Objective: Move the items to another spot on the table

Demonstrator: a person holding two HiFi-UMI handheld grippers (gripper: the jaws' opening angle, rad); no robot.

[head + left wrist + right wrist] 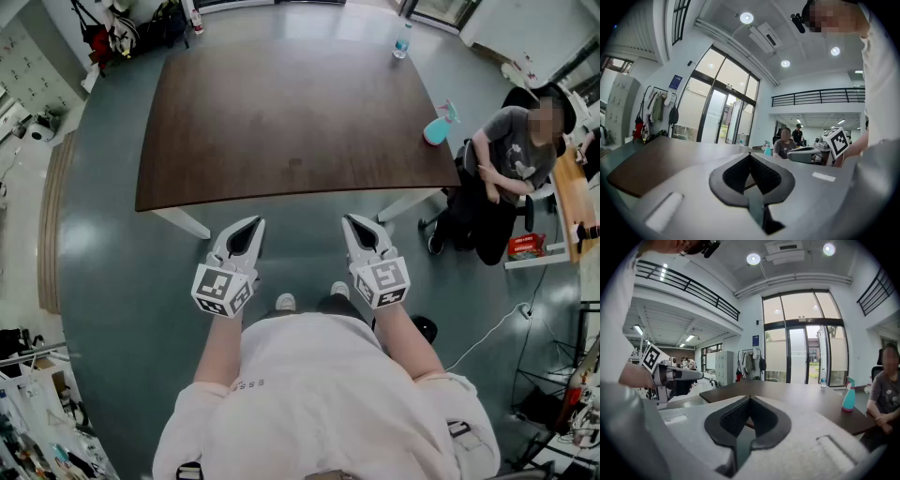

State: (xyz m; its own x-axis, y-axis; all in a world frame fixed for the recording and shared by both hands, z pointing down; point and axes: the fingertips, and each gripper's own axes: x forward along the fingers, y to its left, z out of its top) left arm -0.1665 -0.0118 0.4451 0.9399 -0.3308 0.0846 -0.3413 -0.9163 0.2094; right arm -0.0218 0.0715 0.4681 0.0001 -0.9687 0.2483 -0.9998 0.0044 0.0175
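Observation:
A teal spray bottle [437,127] stands near the right edge of the dark brown table [281,122], and a clear water bottle [402,42] stands at its far right corner. My left gripper [251,225] and right gripper [351,222] hover side by side over the floor, just short of the table's near edge. Both are shut with nothing in them. The left gripper view looks past its closed jaws [750,157] to the tabletop [670,154]. In the right gripper view the spray bottle [848,399] and the water bottle [823,380] show beyond the closed jaws [750,400].
A person [506,169] sits on a chair right of the table, close to the spray bottle. Coats and bags [122,33] hang at the far left. Cables and stands [553,375] lie on the floor at right. White table legs [183,223] stand near my grippers.

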